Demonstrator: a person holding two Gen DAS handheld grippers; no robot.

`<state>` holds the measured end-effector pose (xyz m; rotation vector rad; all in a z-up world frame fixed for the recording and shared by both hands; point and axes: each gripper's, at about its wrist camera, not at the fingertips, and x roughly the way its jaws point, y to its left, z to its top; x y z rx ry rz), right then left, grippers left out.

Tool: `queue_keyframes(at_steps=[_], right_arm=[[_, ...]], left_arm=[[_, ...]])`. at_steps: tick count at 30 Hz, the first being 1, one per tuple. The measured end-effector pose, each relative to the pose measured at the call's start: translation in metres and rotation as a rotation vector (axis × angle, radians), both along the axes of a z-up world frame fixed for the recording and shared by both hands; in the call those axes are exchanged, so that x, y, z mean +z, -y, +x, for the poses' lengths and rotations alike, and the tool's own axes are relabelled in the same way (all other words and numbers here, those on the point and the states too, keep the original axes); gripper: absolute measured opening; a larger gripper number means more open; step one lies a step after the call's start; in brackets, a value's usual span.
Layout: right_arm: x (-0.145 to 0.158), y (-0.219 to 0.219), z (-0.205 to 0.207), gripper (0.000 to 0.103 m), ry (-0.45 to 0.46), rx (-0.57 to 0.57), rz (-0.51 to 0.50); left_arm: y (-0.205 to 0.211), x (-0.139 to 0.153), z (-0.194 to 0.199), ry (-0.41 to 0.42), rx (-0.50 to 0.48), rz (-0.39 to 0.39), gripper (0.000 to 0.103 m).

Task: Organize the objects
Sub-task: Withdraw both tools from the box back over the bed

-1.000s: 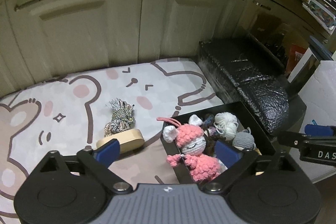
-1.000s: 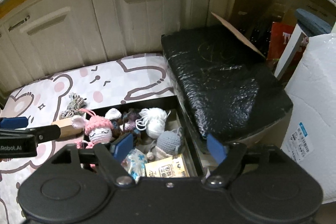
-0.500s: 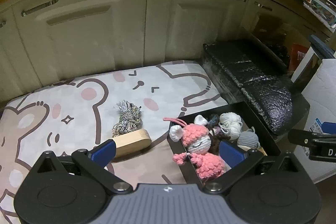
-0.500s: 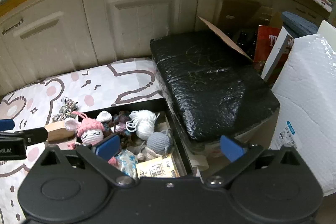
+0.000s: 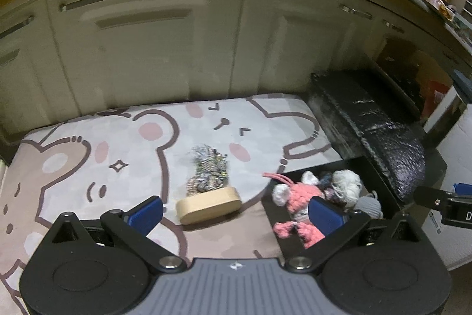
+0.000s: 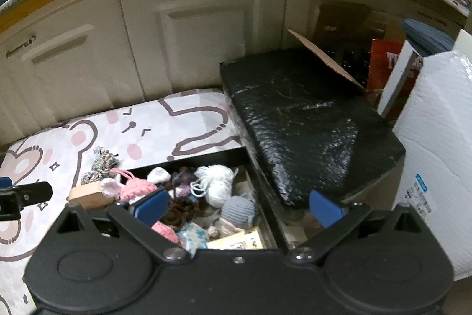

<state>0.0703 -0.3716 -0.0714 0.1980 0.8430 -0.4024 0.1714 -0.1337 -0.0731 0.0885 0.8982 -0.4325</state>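
Observation:
A black box [image 5: 380,185] [image 6: 206,157] on the bear-print mat holds a pink crochet doll [image 5: 298,197] [image 6: 135,186], a white yarn ball [image 5: 348,185] [image 6: 215,182], a grey crochet ball [image 6: 239,208] and small packets. A wooden oval block [image 5: 208,204] [image 6: 87,192] and a grey-striped rope bundle [image 5: 208,170] [image 6: 103,163] lie on the mat left of the box. My left gripper [image 5: 236,216] is open and empty above the block and the box's left edge. My right gripper [image 6: 239,207] is open and empty above the box's right side.
Cream cabinet doors [image 5: 153,43] stand behind the mat [image 5: 88,161]. A black bubble-wrapped package [image 6: 306,120] lies right of the box, with a cardboard flap, books [image 6: 395,70] and a white bubble-wrap roll [image 6: 439,143] beyond it.
Both grippers have pulled back and risen a little, so the box and mat look farther away. The left view has swung left. Nothing was picked up or moved.

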Motion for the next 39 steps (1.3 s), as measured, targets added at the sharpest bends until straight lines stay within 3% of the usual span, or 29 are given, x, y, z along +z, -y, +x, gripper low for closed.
queue_keyframes(at_steps=[27,39], right_arm=[[-0.007,-0.084,0.067,0.103,0.038,0.135,0.012],[-0.019,-0.099,0.095,0.103,0.063,0.122,0.069]], left_arm=[[-0.091,0.003,0.030,0.049,0.205,-0.015,0.103],[-0.086,-0.019,0.036,0.019,0.192,-0.008,0.103]])
